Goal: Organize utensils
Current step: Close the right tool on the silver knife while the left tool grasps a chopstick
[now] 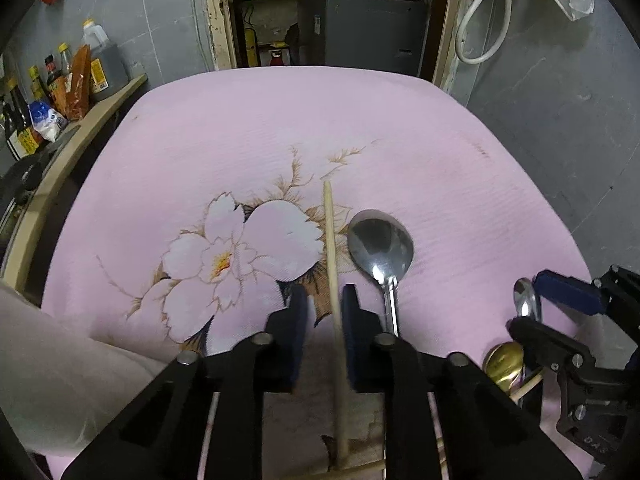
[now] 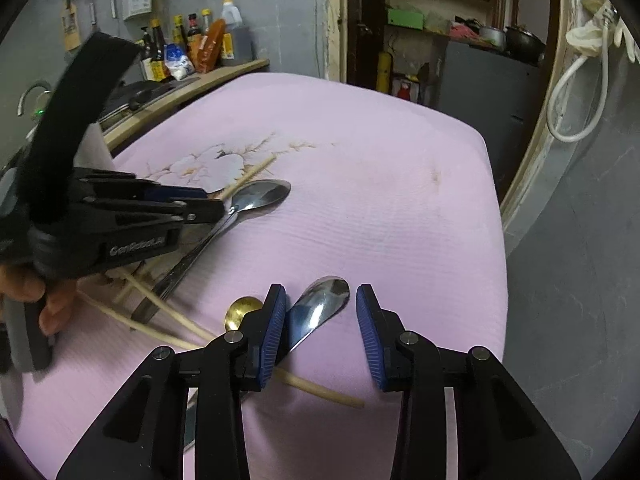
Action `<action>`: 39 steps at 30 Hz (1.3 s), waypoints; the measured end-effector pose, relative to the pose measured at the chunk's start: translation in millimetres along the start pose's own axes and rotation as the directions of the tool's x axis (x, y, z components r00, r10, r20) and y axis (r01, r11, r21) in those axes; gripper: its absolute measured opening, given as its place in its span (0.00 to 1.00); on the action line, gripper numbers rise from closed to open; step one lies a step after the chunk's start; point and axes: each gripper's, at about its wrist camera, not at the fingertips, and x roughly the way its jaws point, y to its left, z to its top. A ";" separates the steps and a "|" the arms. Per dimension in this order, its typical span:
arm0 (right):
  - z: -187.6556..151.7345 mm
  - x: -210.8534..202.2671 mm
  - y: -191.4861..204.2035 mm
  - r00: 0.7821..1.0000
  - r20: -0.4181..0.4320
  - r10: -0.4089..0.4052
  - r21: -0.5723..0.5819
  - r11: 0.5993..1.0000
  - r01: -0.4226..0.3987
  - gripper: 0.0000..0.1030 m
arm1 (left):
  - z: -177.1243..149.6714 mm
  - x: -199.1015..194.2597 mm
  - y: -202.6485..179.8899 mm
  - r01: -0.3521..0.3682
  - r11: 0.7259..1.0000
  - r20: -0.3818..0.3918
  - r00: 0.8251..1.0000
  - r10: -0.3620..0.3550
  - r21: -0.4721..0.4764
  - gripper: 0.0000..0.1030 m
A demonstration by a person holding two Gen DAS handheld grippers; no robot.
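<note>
A person's two handheld grippers work over a pile of utensils on a worktop draped in a pink cloth printed with a pale flower.

The left gripper points steeply down, a wooden chopstick running lengthwise through the narrow gap between its blue-padded fingers. The chopstick lies against the right-hand pad and a sliver of daylight shows on the other side, so whether the fingers are actually clenched on it cannot be told. Just right of those fingers lies a large steel spoon, bowl up and pointing away, its handle passing under the right finger.

The right gripper has its fingers released, spread apart above the cloth. Between them rests the bowl of a smaller steel spoon, lying close against the left pad with its handle slipping beneath that finger. Just left of that finger peeps a brass-coloured spoon bowl. Another chopstick slants across the cloth below the fingers, and more chopsticks lie crossed farther left, near the person's hand gripping the left tool.

Bottles and packets line a shelf beyond the worktop.
</note>
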 end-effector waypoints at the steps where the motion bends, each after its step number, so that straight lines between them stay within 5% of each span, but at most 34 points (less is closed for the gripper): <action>1: 0.0 0.7 1.6 1.000 -0.005 -0.009 0.001 1.000 0.009 0.34 | -1.9 0.1 -0.5 0.000 1.000 0.000 1.000 0.000 -0.001 0.08; 8: -5.4 -2.7 6.1 0.999 -0.019 -0.035 -0.008 0.999 0.035 0.34 | -22.1 -14.9 8.7 0.049 0.998 -0.005 0.999 -0.050 -0.047 0.02; 15: -10.4 -7.7 6.2 0.999 0.005 0.033 0.001 0.999 -0.033 0.24 | -42.1 -35.8 14.3 0.102 0.987 -0.004 0.995 -0.103 -0.126 0.02; 27: -33.6 -20.3 69.3 0.998 0.012 0.060 -0.278 0.959 -0.054 0.14 | -84.6 -76.2 20.2 0.191 0.961 -0.002 0.981 -0.195 -0.202 0.02; 30: -39.2 -24.1 76.8 0.999 0.018 0.041 -0.302 0.953 -0.034 0.15 | -97.2 -90.9 21.2 0.173 0.963 0.021 0.985 -0.173 -0.204 0.02; 35: -40.1 -25.3 63.0 1.000 0.009 -0.012 -0.219 0.976 0.013 0.16 | -118.8 -109.6 24.3 0.145 0.963 0.065 0.989 -0.134 -0.228 0.02; 39: -35.3 -21.1 47.3 0.999 -0.035 0.026 -0.113 0.993 -0.030 0.22 | -122.6 -109.3 22.4 0.147 0.963 0.052 0.989 -0.139 -0.224 0.02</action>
